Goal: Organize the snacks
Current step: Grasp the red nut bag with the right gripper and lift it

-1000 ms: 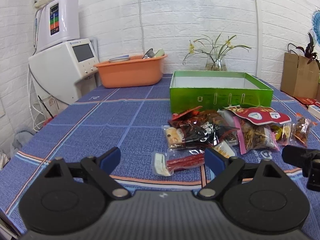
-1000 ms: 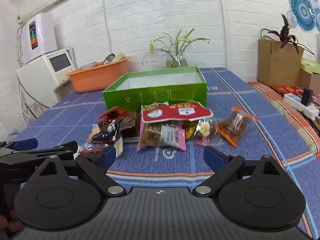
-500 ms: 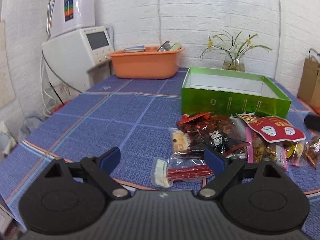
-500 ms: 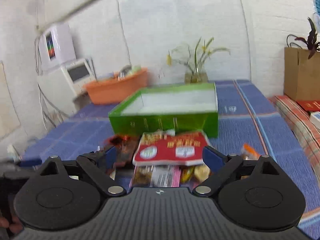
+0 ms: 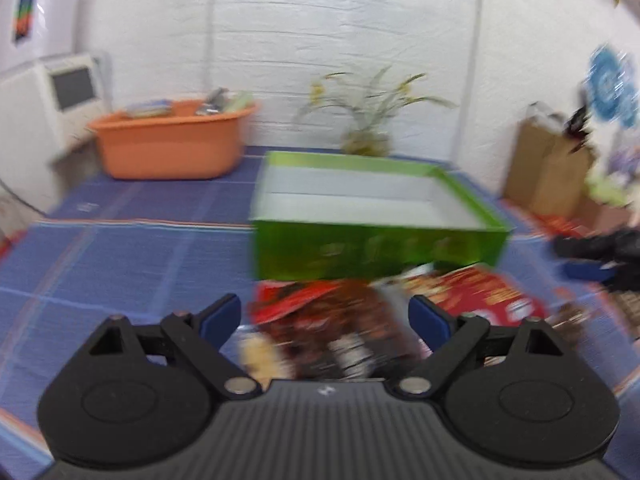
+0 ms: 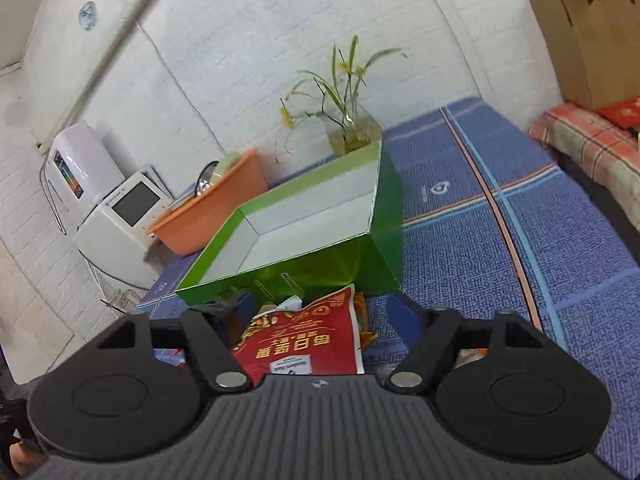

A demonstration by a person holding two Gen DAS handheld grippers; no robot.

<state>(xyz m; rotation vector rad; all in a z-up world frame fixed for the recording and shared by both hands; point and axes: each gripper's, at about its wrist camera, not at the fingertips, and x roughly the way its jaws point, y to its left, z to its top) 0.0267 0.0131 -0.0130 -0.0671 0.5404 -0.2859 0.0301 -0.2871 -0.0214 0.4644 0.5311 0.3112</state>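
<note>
The blue-clothed counter carries an empty green box, with the snack packets heaped just before it. The left claw gapes wide above them, holding nothing. The right claw stands equally wide over a red packet, gripping nothing.

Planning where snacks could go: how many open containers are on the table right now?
2. The green box sits mid-table just behind the snack pile; the orange tub stands farther back, beside the white appliance. Others may lie outside both views.
</note>
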